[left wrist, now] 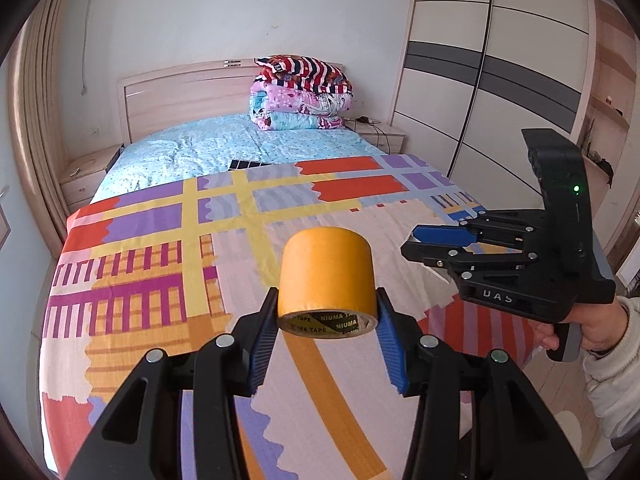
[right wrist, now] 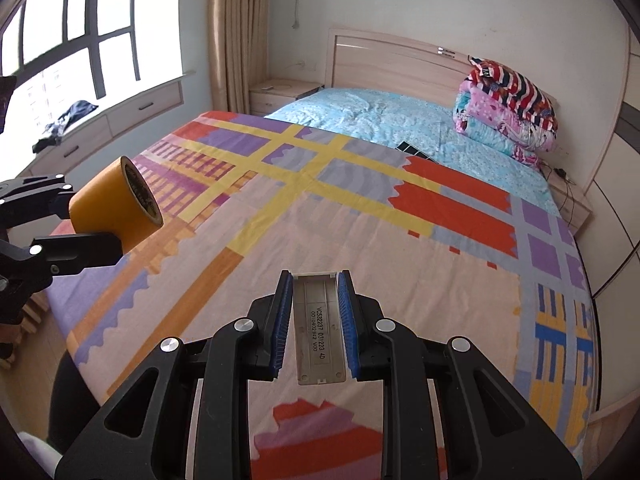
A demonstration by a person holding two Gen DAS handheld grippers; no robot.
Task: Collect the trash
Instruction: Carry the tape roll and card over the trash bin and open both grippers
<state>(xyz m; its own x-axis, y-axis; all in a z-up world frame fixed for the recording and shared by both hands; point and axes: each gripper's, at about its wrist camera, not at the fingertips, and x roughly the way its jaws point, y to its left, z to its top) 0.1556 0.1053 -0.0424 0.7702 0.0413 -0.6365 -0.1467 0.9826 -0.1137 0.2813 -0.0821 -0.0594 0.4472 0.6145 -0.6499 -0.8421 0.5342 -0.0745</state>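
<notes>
My left gripper [left wrist: 326, 308] is shut on a yellow roll of tape [left wrist: 326, 276] and holds it in the air above the bed's foot end. The roll also shows in the right wrist view [right wrist: 114, 208], at the far left, between the left gripper's black fingers [right wrist: 76, 250]. My right gripper [right wrist: 314, 312] is shut on a flat grey plastic piece with a printed label [right wrist: 319, 328], held above the patterned bedspread [right wrist: 360, 232]. In the left wrist view the right gripper [left wrist: 430, 246] hangs at the right, over the bed's edge.
The bed carries a colourful patterned bedspread [left wrist: 168, 264] and a blue sheet [left wrist: 224, 144]. Folded quilts [left wrist: 300, 94] are stacked by the headboard. A dark flat object [left wrist: 248, 165] lies on the sheet. A wardrobe [left wrist: 492, 72] stands to the right, nightstands on both sides, a window bench [right wrist: 92, 128] to the left.
</notes>
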